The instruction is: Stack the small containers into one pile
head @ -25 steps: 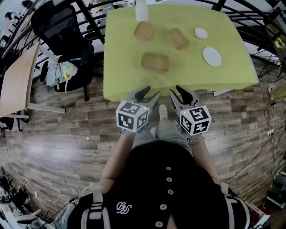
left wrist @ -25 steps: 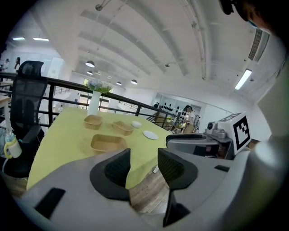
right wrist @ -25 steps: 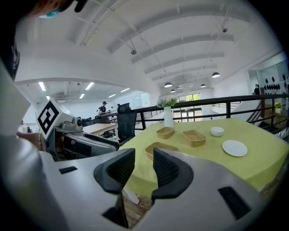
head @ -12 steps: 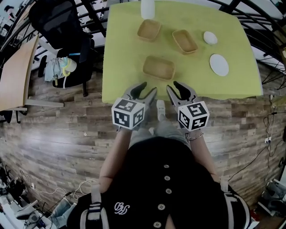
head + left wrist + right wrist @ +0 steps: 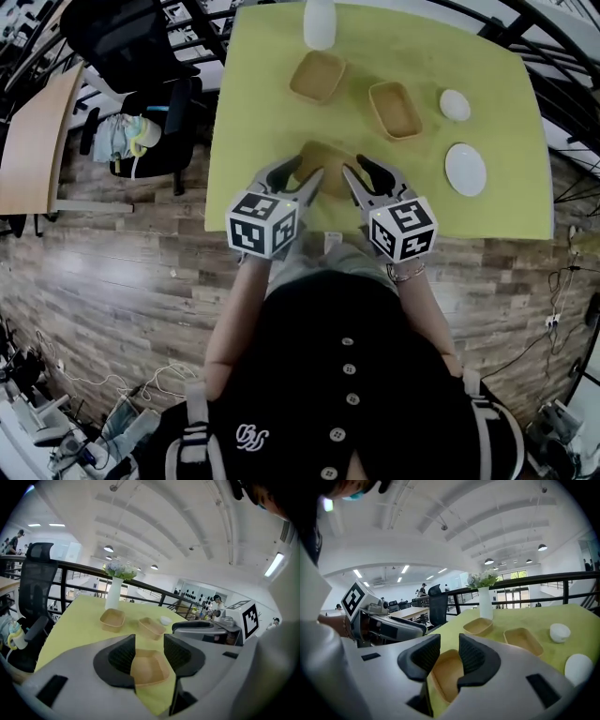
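- The left gripper [image 5: 302, 172] hangs over the near edge of the table with the yellow-green cloth [image 5: 253, 112]; its fingers are released, jaws standing apart with nothing pressed between them
- In the left gripper view, the nearest shallow tan rectangular container [image 5: 149, 668] shows through the gap between the jaws, lying on the cloth beyond them and apart from the pads
- The right gripper [image 5: 361, 170] sits just beside the left one, at its 3 o'clock in the head view, also with jaws apart and gripping nothing
- In the right gripper view the same nearest container [image 5: 444, 676] lies in the gap between the black ribbed pads [image 5: 423, 659], and I cannot tell any contact
- In the head view this nearest container [image 5: 328, 161] is partly hidden behind both sets of jaws, close to the table's 6 o'clock edge
- A second tan container [image 5: 318, 77] rests at 12 o'clock from the nearest one, well apart from it
- A third tan container [image 5: 395, 110] lies at about 1 o'clock from the nearest one, near the second; none of the three is stacked
- A tall white vase [image 5: 320, 23] stands at 12 o'clock of the second container, at the far edge
- A small white bowl [image 5: 455, 104] sits at 3 o'clock of the third container, and a white oval plate [image 5: 466, 169] lies at 6 o'clock of that bowl
- A black office chair [image 5: 131, 47] stands on the wood floor at the table's 9 o'clock side
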